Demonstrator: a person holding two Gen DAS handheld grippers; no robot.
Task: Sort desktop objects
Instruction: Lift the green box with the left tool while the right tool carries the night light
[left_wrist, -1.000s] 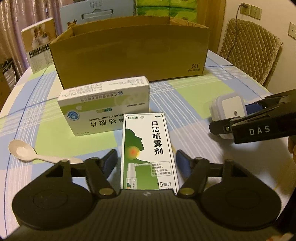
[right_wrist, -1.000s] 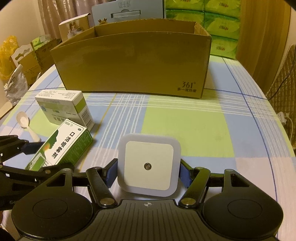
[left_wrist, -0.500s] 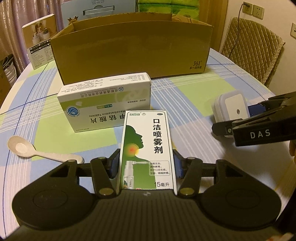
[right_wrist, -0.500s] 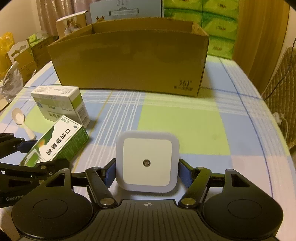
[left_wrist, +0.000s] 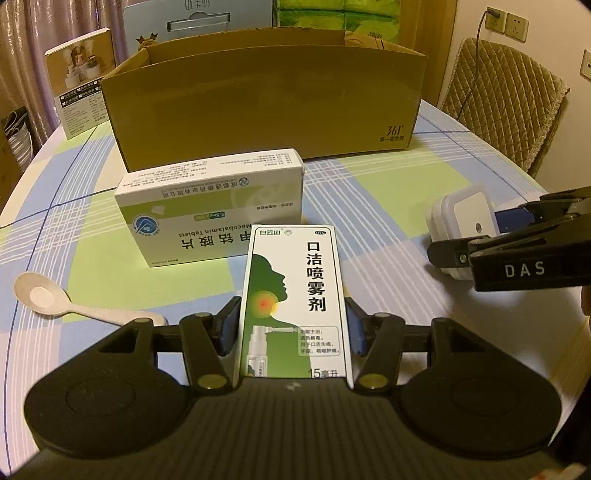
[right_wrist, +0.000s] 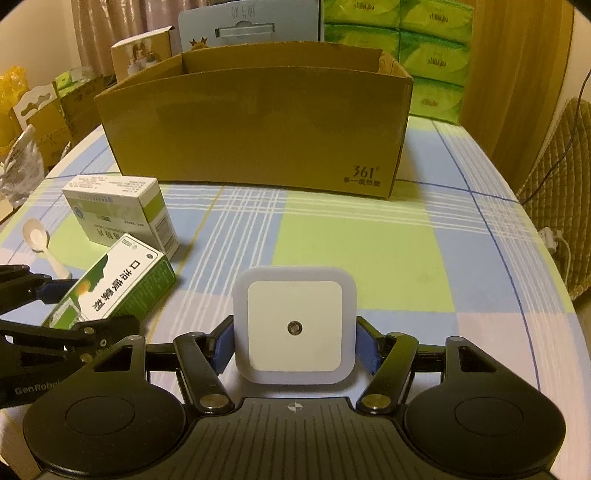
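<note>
We use the open cardboard box (left_wrist: 264, 107) at the far side of the table as the landmark. The table carries a blue, green and white checked cloth (right_wrist: 369, 258).

1. Left gripper (left_wrist: 293, 326): clenched on the green-and-white throat-spray carton (left_wrist: 293, 295). Both blue pads (left_wrist: 226, 330) press its long sides. The carton points toward the cardboard box and sits on the near side of it.

2. Right gripper (right_wrist: 295, 347): grasping the square white night light (right_wrist: 295, 326), which has 1 small sensor at the centre of its face. Its blue pads (right_wrist: 365, 347) bear on the left and right edges. The night light is in front of the cardboard box, well apart from it.

3. A white-and-green Mecobalamin tablet box (left_wrist: 218, 208) lies between the throat-spray carton and the cardboard box, just in front of the box wall.

4. A pale plastic spoon (left_wrist: 70, 302) lies on the cloth, left of the tablet box and farther from the cardboard box.
</note>
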